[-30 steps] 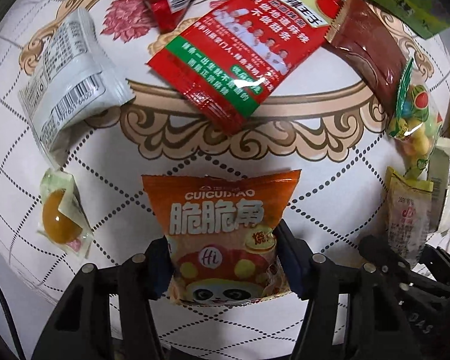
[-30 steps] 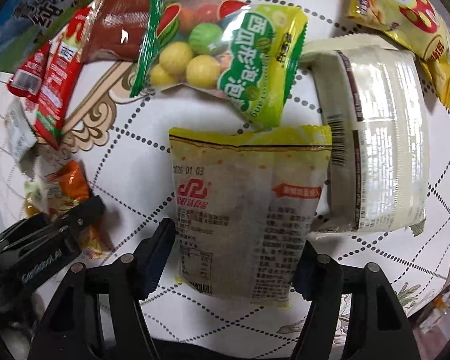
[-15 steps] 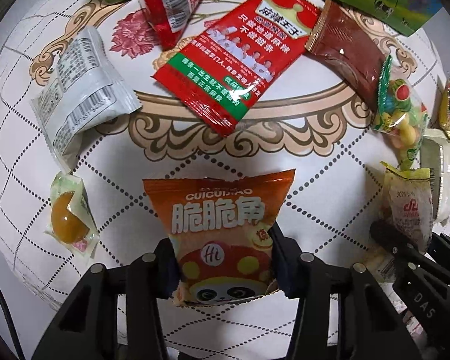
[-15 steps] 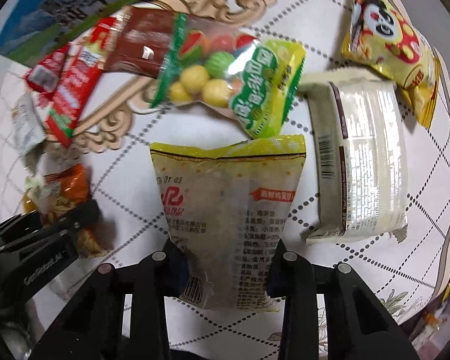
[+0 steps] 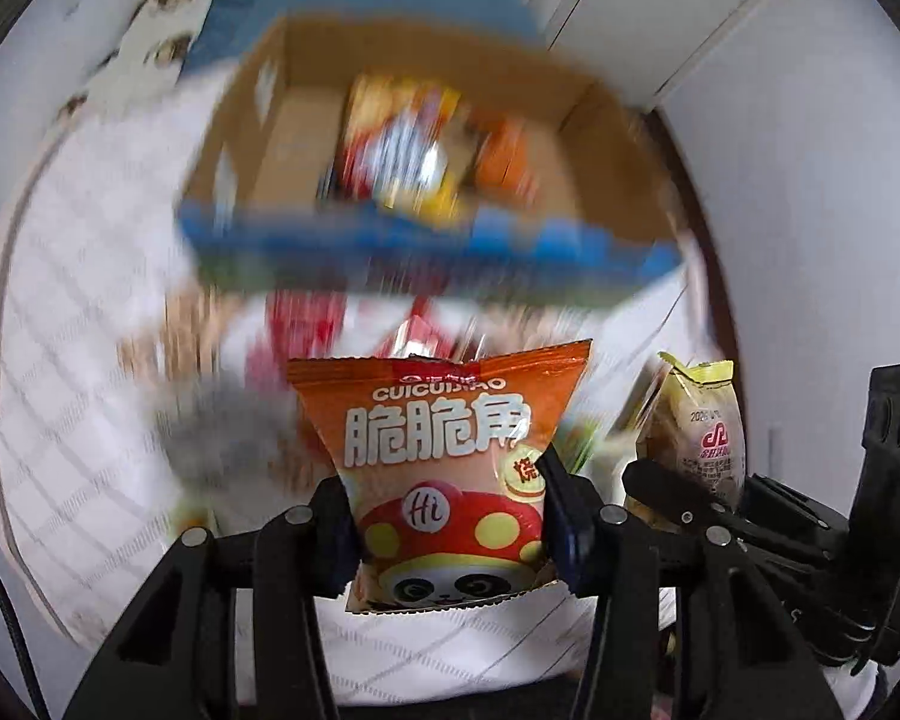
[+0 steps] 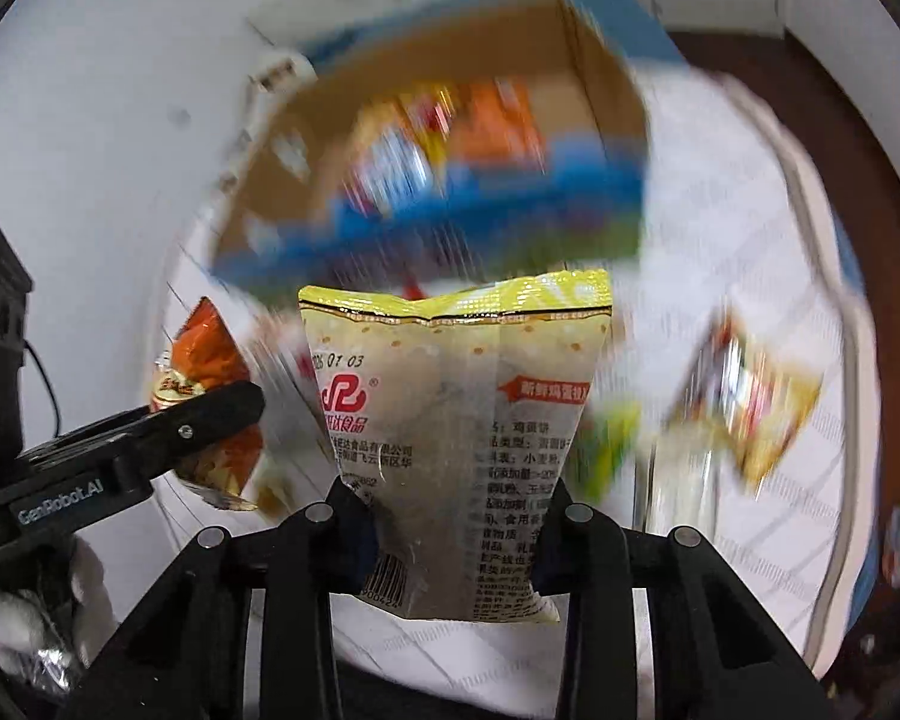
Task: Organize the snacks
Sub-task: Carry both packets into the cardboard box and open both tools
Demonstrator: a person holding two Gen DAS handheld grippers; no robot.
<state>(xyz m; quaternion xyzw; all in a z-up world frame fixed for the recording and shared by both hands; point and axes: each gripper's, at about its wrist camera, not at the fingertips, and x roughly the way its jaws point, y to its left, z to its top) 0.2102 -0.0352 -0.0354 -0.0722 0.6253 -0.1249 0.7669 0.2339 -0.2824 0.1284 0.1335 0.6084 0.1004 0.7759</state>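
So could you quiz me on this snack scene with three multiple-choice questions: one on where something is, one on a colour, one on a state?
1. Where is the cardboard box?
A. beyond the held packets
B. under the left tool
C. absent

2. What colour is the panda snack packet in the left tool?
A. blue
B. orange
C. black

3. What is the right tool doing?
A. standing open and empty
B. gripping a pale yellow-topped packet
C. gripping a cup

Answers: 1 A, the box shows past both packets. 2 B, its front is orange. 3 B, both pads press the packet's sides.
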